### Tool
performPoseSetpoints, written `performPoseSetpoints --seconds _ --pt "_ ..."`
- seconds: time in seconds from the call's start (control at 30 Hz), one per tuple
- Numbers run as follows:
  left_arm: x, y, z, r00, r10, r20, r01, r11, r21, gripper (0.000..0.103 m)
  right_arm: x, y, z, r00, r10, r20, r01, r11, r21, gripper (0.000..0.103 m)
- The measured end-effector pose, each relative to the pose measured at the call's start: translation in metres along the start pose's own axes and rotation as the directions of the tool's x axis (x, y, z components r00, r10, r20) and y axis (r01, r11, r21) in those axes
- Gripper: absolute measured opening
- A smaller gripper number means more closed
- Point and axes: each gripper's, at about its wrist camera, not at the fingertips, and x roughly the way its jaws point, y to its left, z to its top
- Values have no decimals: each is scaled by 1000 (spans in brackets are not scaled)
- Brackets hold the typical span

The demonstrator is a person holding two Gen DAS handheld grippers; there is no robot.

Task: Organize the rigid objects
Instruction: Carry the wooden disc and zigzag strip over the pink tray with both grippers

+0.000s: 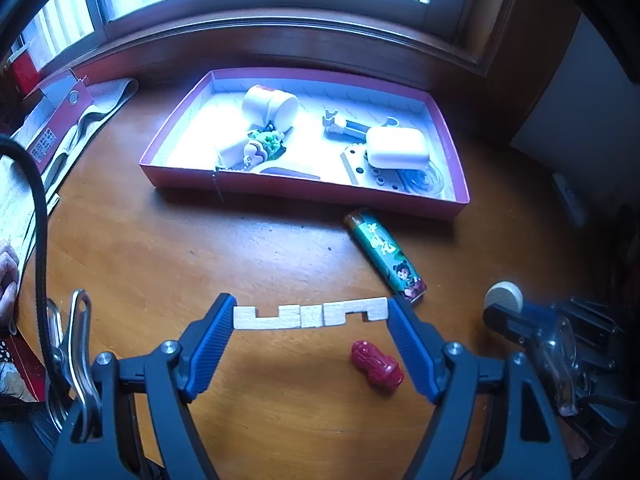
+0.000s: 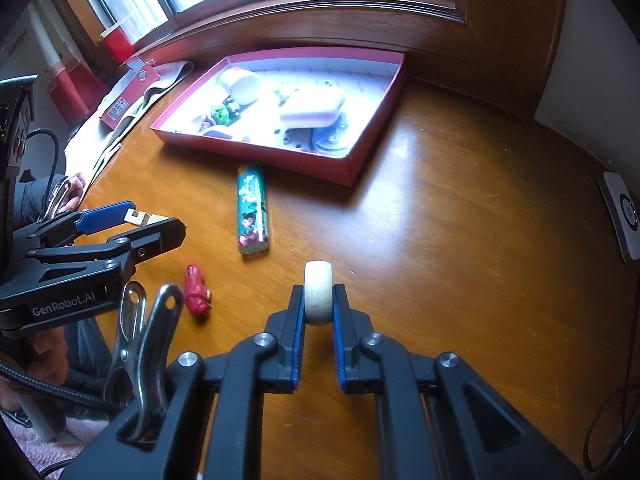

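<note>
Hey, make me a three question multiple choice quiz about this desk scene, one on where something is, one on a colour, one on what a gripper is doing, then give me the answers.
1. Where does the green lighter lie?
A. inside the red tray
B. on the wooden table beside the tray
C. between a gripper's fingers

2. What colour is the small figurine near the left gripper?
A. red
B. yellow
C. white

3. What does the right gripper hold?
A. nothing
B. a keychain
C. a pale wooden wheel

Answers: 1 B, it rests on the table just outside the red tray. 2 A, its body is glossy red. 3 C, the wooden wheel sits pinched between its blue pads.
</note>
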Motion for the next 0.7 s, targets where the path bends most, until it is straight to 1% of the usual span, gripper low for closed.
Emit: performPoseSetpoints --seconds 0.17,0.4,0.7 --pt "0 3 4 1000 -10 10 10 1000 22 80 4 8 3 1000 3 -12 -3 1000 1 13" --pt "-1 9 6 1000 -26 14 26 999 45 80 4 17 6 1000 -9 -7 9 1000 2 13" --pt "-4 20 12 999 -38 26 37 998 44 80 -1 28 14 1000 -21 23 21 1000 12 13"
